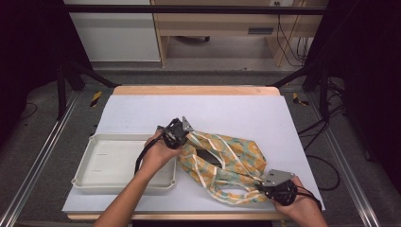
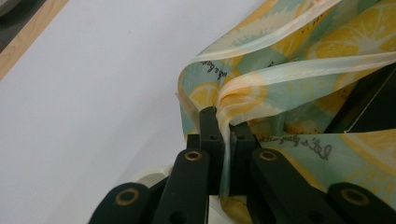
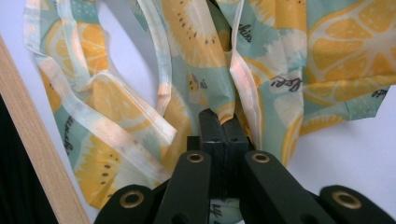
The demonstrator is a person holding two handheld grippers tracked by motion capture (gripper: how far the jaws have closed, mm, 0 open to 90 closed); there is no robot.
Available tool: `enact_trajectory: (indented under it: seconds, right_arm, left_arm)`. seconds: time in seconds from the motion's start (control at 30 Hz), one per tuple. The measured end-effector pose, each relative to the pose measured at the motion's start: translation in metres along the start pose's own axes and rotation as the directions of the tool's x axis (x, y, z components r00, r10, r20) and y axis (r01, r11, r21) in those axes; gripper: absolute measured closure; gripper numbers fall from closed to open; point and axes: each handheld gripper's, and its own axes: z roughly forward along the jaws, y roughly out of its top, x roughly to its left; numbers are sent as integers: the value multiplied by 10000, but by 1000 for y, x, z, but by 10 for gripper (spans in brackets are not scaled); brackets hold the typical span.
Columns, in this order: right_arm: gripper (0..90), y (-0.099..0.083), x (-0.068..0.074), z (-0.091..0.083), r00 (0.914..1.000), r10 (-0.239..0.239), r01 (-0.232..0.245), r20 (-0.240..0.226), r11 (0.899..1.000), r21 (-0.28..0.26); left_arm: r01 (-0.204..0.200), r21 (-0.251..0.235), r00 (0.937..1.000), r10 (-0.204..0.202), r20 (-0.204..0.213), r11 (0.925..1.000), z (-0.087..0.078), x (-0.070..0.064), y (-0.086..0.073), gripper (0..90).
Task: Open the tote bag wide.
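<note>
Lemon-print fabric bag [image 1: 227,163] lying on the white table [image 1: 236,109], pinched at opposite edges by the left gripper [image 1: 182,135] and right gripper [image 1: 267,188], beside a grey tray [image 1: 94,175]

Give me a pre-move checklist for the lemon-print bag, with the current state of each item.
1. Left gripper clamped on the bag: ok, its jaws pinch a gathered fold of fabric.
2. Right gripper clamped on the bag: ok, its jaws are closed on a fabric edge.
3. Bag mouth held open: ok, the high view shows a dark opening between the two grips.
4. Straps free of the jaws: cannot tell, loose loops lie close beside the right gripper.
5. Tray out of the way: not ok, it sits right beside the left hand and touches the bag.
6. Bag fully on the table: ok.
</note>
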Motion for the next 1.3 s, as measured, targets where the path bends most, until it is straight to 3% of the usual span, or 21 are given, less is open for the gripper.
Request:
enact_trajectory:
  seconds: [0.3,0.43,0.53,0.73,0.97,1.17,1.3]
  right_arm:
    - [900,1,4,-1,9998,-118,119,-177,9999,4]
    - [900,0,3,-2,9999,-52,51,-138,10000,-50]
    - [894,0,0,-2,9997,169,-175,-185,9994,-307]
    - [734,4,-4,-12,9991,409,-414,-70,9916,-1223]
    - [526,15,-5,-24,9988,487,-472,30,9796,-1951]
    - [436,33,-9,-41,9992,315,-248,250,9721,-2333]
    - [380,48,-19,-46,9964,288,-85,801,9698,-2436]
  left_arm:
    - [363,45,9993,-363,47,9993,4,7,-1,870]
    - [255,-176,9996,-253,101,9995,-1,3,-1,852]
    - [337,-506,9994,-334,62,9982,-8,0,0,785]
    - [35,-1282,9999,-50,-117,9917,-35,-12,8,619]
    - [-248,-1717,9997,230,-123,9848,-58,-24,17,491]
    - [-532,-1947,9986,513,-148,9794,-71,-38,11,463]
    - [-423,-1854,9991,407,-125,9818,-71,-39,3,451]
